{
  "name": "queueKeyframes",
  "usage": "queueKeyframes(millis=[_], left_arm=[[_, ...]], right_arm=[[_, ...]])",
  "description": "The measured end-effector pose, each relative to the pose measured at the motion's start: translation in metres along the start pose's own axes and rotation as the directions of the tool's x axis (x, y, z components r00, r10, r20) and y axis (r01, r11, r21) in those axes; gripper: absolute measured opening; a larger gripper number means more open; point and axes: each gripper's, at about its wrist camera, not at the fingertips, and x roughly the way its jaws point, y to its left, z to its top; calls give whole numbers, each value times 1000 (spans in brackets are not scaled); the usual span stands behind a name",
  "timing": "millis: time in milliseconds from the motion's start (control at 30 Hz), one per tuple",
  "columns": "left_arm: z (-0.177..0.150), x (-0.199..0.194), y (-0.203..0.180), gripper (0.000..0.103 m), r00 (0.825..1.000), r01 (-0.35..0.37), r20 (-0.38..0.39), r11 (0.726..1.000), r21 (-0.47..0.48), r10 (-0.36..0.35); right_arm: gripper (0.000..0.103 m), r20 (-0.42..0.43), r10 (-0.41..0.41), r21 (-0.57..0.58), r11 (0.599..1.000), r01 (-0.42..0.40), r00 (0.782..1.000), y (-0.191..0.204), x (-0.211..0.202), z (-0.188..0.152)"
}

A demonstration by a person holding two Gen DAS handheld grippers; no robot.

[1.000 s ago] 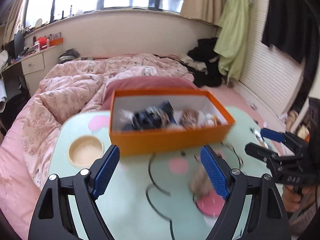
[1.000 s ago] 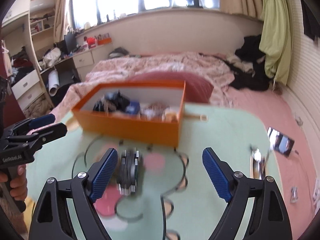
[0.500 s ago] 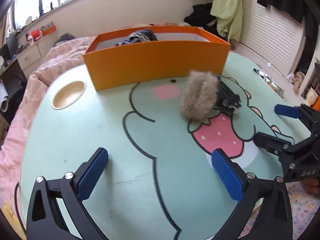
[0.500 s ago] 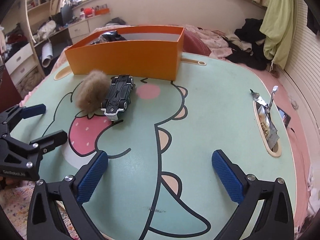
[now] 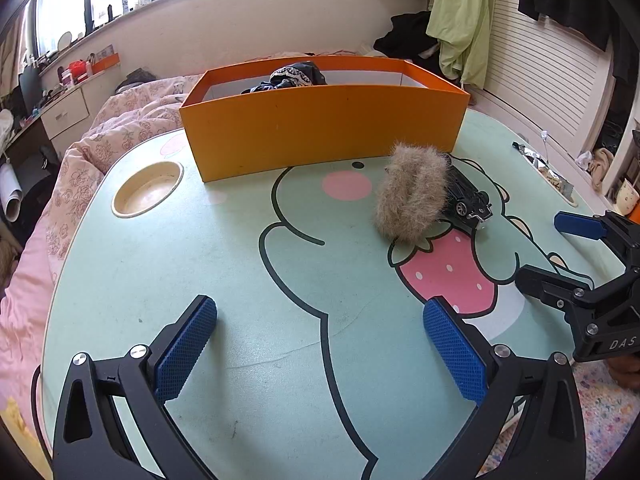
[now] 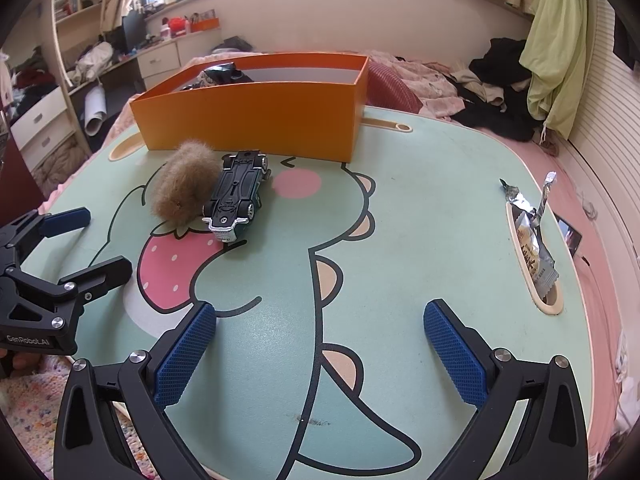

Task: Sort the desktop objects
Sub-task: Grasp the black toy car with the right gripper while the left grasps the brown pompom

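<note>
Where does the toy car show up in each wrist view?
Left wrist: toy car, right of centre, mostly behind the furry ball.
Right wrist: toy car, left of centre, underside up, right of the ball.
Shared landmark: orange box behind both.

Both claws lower, nearer the table (image 5: 280, 280).

Left gripper (image 5: 320, 344) hangs low with jaws spread wide, empty. Right gripper (image 6: 320, 342) sits at its 3 o'clock, level with it, jaws likewise wide and empty.
</note>
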Motion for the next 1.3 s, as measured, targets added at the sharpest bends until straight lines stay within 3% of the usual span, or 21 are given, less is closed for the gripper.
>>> queueKeyframes(millis=[167, 467, 700, 800, 1300], left_arm=[[-1, -1, 0, 103, 1000, 0, 1, 1000, 0, 0], [-2, -1, 0, 103, 1000, 0, 3, 1000, -1, 0], [-2, -2, 0, 103, 1000, 0, 4, 1000, -1, 0], [-3, -3, 1, 103, 1000, 0, 4, 1000, -2, 0], [-4, -4, 1, 103, 1000, -2, 7, 1000, -2, 2]], right_arm=[[102, 6, 34, 5, 999, -34, 999, -2, -2, 3], [97, 44, 71, -39, 997, -69, 997, 25, -6, 47], [63, -31, 32, -113, 993, -35, 999, 50, 32, 68], [28, -32, 66, -115, 991, -70, 997, 52, 39, 71], [28, 59, 70, 9, 997, -71, 996, -1, -12, 5]])
